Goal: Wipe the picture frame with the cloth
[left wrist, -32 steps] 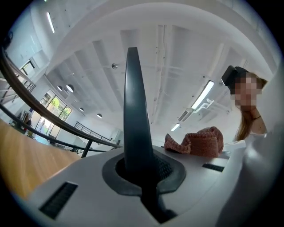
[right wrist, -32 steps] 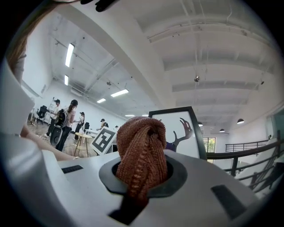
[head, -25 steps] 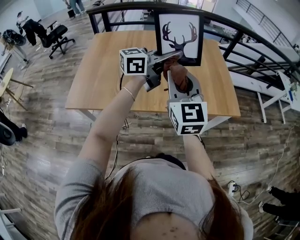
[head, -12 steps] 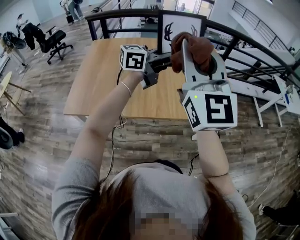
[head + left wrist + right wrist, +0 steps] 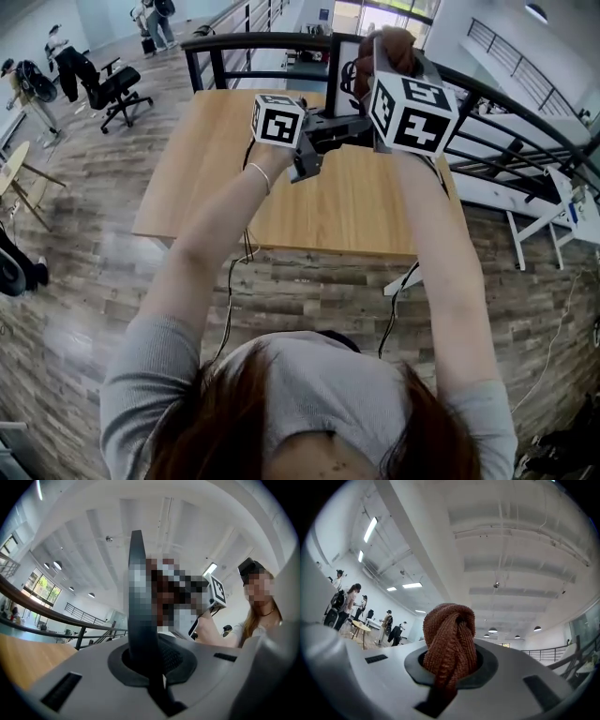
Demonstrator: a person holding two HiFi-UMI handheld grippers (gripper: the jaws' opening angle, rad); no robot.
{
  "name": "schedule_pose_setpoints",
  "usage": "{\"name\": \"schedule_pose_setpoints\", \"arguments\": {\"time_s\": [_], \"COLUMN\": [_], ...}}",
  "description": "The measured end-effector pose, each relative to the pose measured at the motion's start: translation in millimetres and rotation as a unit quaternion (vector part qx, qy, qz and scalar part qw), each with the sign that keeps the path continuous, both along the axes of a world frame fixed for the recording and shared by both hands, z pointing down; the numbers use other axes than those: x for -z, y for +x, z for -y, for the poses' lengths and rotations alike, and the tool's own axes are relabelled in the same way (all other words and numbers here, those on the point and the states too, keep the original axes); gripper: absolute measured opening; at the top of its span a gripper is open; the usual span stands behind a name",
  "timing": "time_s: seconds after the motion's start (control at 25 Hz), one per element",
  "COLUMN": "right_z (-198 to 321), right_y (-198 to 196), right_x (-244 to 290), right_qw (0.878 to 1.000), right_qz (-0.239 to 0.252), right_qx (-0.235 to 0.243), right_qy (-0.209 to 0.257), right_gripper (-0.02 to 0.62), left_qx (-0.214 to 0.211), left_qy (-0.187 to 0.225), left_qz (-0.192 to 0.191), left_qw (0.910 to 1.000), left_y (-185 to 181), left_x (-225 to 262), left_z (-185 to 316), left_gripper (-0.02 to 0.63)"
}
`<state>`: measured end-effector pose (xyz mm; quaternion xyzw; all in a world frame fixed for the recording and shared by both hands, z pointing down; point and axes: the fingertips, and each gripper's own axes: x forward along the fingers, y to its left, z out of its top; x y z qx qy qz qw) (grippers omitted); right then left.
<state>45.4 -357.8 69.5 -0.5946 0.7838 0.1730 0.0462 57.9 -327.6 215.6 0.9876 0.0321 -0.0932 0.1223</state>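
Note:
The black picture frame with its antler print is held upright above the far side of the wooden table. My left gripper is shut on the frame's edge, which stands as a dark bar between its jaws. A bunched rust-brown cloth is clamped in my right gripper, raised at the top of the frame. The right gripper view shows the cloth filling the shut jaws. The right gripper's marker cube hides much of the frame.
A black curved railing runs behind the table. An office chair and several people stand at the back left. A white bench is at the right. Cables hang below the table's near edge.
My right gripper has risen with the cloth from in front of the frame's lower part to its top. The left gripper and the frame have risen a little.

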Motion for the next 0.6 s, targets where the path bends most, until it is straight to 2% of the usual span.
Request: {"name": "schedule_pose_setpoints", "arguments": {"time_s": [0.12, 0.28, 0.48, 0.6], "right_z": [3.6, 4.4, 4.2, 0.3], "right_y": [-12.3, -20.6, -20.4, -13.1], "right_x": [-15.5, -34.9, -56.9, -72.2], "right_qw": [1.000, 0.999, 0.997, 0.996], "right_qz": [0.012, 0.010, 0.033, 0.045], "right_qx": [0.018, 0.016, 0.023, 0.025], "right_qy": [-0.021, -0.045, -0.063, -0.071], "right_gripper": [0.046, 0.046, 0.046, 0.046], "left_qx": [-0.001, 0.003, 0.011, 0.011], "left_qy": [-0.007, -0.004, -0.002, -0.013], "left_qz": [-0.009, -0.014, -0.008, -0.018], "left_qw": [0.9999, 0.9999, 0.9999, 0.9997], "left_y": [-6.5, -11.3, -14.7, -14.1], "left_x": [-3.3, -1.1, 0.1, -0.2], "left_z": [2.6, 6.8, 15.5, 16.8], "left_gripper": [0.023, 0.025, 0.025, 0.024]}}
